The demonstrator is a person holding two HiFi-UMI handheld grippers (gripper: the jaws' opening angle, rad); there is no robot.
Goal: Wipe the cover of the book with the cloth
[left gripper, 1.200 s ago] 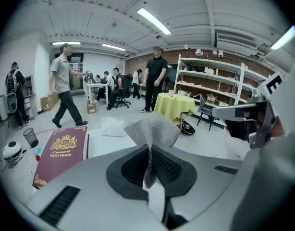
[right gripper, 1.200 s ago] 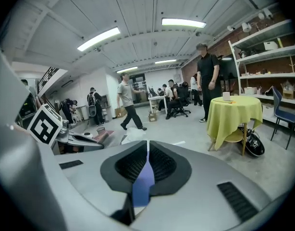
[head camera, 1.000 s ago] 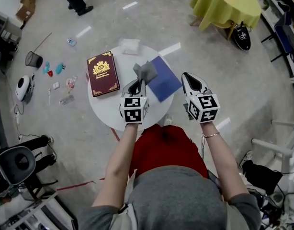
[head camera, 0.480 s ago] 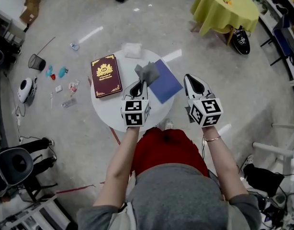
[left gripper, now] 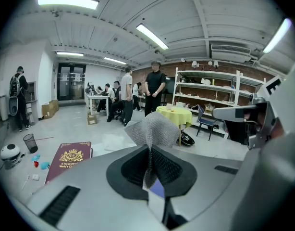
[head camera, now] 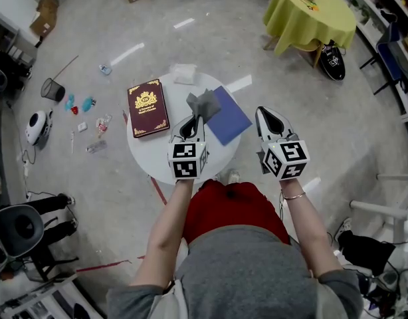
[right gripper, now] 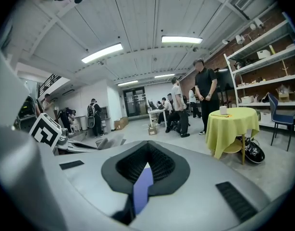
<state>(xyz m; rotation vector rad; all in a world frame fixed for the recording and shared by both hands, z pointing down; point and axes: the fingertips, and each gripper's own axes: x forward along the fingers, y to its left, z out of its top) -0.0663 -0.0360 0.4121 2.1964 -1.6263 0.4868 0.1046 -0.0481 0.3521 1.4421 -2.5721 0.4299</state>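
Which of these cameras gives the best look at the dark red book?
The head view: the red book lies whole, cover up, on the round table. The left gripper view shows only part of it, low at left. The right gripper view misses it.

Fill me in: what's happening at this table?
A person stands over a round table with a hand-held gripper in each hand. The left hand-held gripper is shut on a grey cloth, held above the table. The right hand-held gripper is shut and empty. A maroon book and a blue book lie unwiped.
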